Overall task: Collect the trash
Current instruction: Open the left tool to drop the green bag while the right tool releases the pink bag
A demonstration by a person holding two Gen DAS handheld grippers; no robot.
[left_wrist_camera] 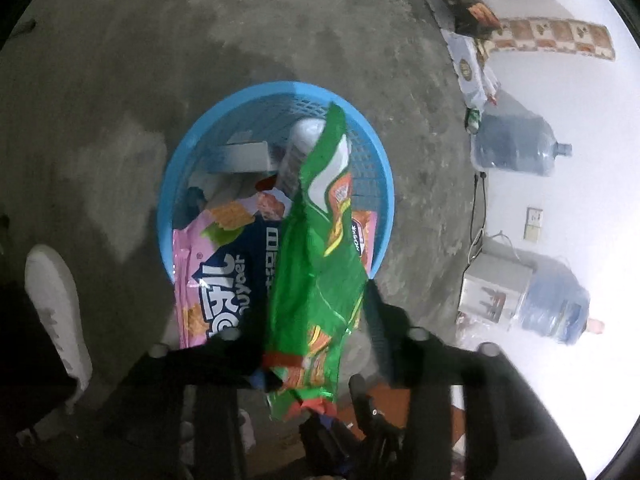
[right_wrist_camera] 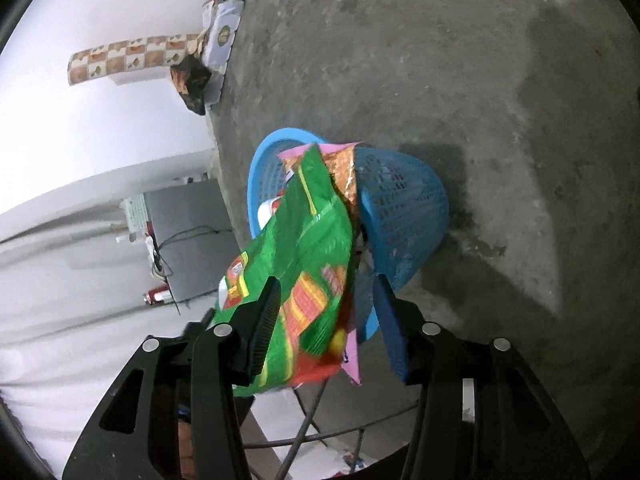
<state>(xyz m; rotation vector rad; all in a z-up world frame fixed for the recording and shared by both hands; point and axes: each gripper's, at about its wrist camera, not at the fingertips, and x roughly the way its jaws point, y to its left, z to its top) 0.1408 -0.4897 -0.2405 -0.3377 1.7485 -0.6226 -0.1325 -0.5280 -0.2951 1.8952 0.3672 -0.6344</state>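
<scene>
My left gripper [left_wrist_camera: 316,340] stands open, and the green wrapper [left_wrist_camera: 320,248] hangs between its jaws over the blue basket [left_wrist_camera: 182,160] at twelve o'clock. The basket already holds several wrappers. My right gripper [right_wrist_camera: 326,312] seems open too, perhaps touching it.

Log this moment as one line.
left tongs open | green snack bag at blue basket mouth | right tongs grip unclear

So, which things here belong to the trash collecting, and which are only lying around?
Job:
- blue basket
- green snack bag
- pink wrapper
- left claw

Lying about:
- water jugs
- white shoe
- cardboard boxes
</scene>
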